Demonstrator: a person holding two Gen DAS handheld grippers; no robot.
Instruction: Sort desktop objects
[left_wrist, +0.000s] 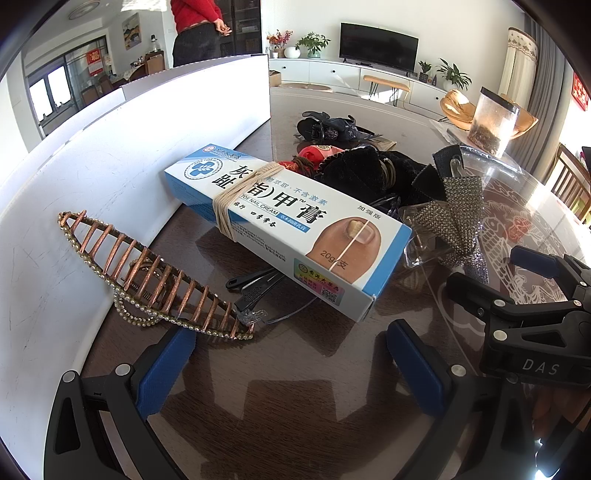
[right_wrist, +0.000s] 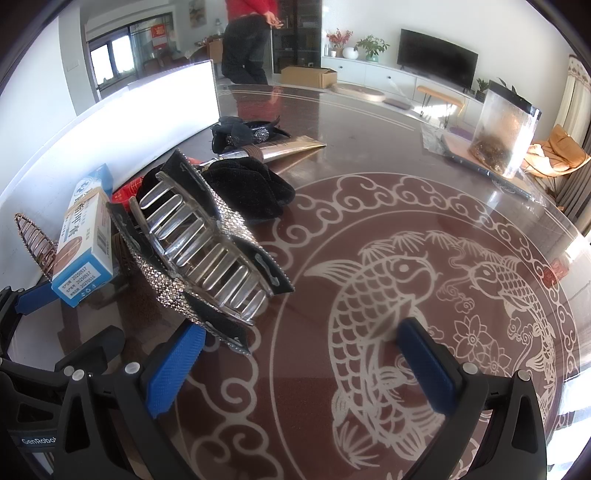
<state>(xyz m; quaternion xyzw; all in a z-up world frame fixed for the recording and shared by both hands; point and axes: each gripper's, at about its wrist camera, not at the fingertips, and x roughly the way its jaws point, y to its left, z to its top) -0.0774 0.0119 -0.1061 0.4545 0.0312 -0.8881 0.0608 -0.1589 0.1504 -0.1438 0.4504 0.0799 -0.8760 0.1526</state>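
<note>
Cardboard box: a blue-and-white nail cream box (left_wrist: 288, 229), bound with pale twine, is seen at the centre of the left wrist view, propped on dark clips, one end raised.
Copper clip: a toothed, bead-edged hair clip (left_wrist: 155, 277) is leant on the white board (left_wrist: 110, 155), lower left.
Rhinestone claw: a clear-toothed clip (right_wrist: 207, 254) is seen left of centre in the right wrist view.
Pile: items are heaped together, apparently awaiting sorting.
Left gripper (left_wrist: 291, 354): fingers apart, nothing held.
Right gripper (right_wrist: 303, 354): fingers apart, empty, over the fish-patterned table (right_wrist: 406, 236).
</note>
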